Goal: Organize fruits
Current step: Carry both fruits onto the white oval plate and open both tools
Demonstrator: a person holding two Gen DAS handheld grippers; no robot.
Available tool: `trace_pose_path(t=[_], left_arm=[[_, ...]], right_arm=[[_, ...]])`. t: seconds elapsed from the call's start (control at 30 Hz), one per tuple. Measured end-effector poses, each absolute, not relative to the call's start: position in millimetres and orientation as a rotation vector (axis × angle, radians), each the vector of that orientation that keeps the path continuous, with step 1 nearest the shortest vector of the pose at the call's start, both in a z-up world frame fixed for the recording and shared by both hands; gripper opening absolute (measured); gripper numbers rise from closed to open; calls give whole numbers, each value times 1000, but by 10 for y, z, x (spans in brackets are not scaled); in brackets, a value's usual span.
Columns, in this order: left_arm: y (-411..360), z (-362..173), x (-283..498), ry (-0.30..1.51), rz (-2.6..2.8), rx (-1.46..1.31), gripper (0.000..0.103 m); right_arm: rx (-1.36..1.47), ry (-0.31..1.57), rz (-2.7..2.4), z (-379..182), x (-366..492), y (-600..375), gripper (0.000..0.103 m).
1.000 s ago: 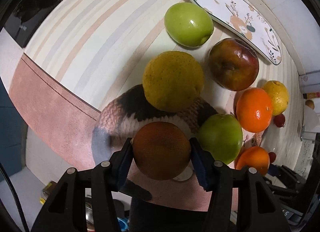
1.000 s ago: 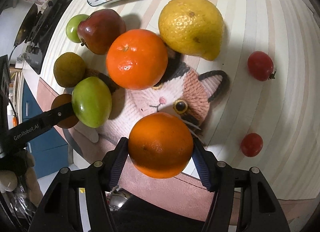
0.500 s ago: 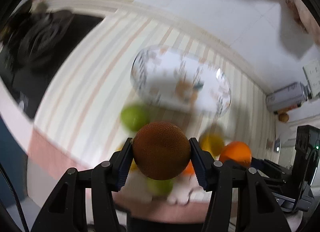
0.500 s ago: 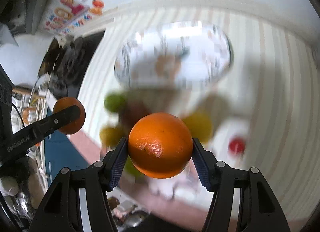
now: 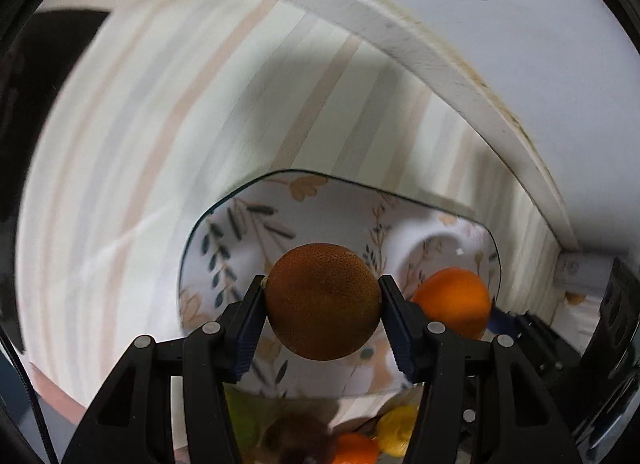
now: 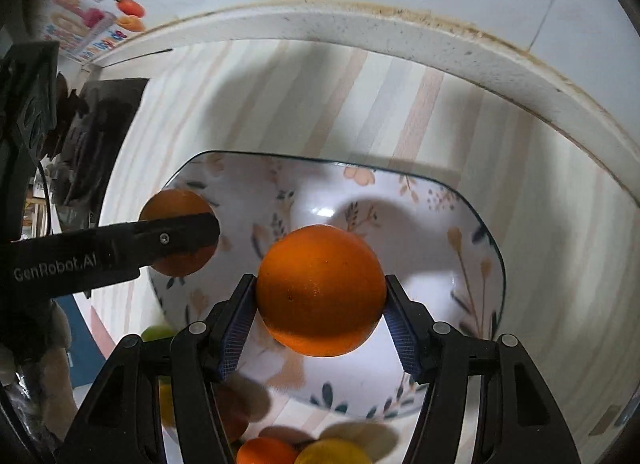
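Orange skin, firm and a touch slick: both fruits sit pinched across their widest part, the sensible hold. Left gripper [image 5: 322, 304] is clamped on the brownish orange [image 5: 322, 302]; right gripper [image 6: 320, 292] is clamped on the bright orange [image 6: 320, 290]. Both hang over the floral plate [image 6: 472, 224] on the striped worktop [image 6: 280, 96].
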State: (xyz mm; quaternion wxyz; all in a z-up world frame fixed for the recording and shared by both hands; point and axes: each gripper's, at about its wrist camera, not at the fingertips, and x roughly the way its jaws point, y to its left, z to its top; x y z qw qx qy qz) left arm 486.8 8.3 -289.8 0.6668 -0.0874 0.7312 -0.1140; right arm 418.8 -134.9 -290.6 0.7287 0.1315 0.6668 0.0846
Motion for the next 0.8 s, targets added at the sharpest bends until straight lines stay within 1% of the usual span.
trace_pose_path(t=[0.27,0.37,0.4,0.43,0.47,0.5,0.53,0.57,0.8], left_arm=[[100,-3095,4910,1708,-245,-243,53],[95,-3069,4896,1699,-240,-237,53],[98,-3056,4894,1693,-234,-240,53],[107,-3038,4891,1688,-234,-243,53],[127,-3005,4896,1684,-236,-249,59],[144,-2967,4888,1673,-234,-255,75],[164,-2938,4877,1659,-230,-252,83],[178,-2901,4861,1643,-225,-238,88],[278,-2653,4594,1580,-187,-151,88]], right_arm=[[291,1504,207,-3092,4347,-1413,66],[294,1525,210,-3091,4365,-1445,66],[297,1531,205,-3091,4365,-1454,68],[304,1536,205,-3089,4357,-1473,78],[322,1536,215,-3073,4350,-1486,85],[334,1534,210,-3047,4348,-1476,94],[336,1529,199,-3016,4332,-1500,94],[329,1525,191,-2977,4317,-1505,94],[257,1519,117,-2676,4094,-1591,94]])
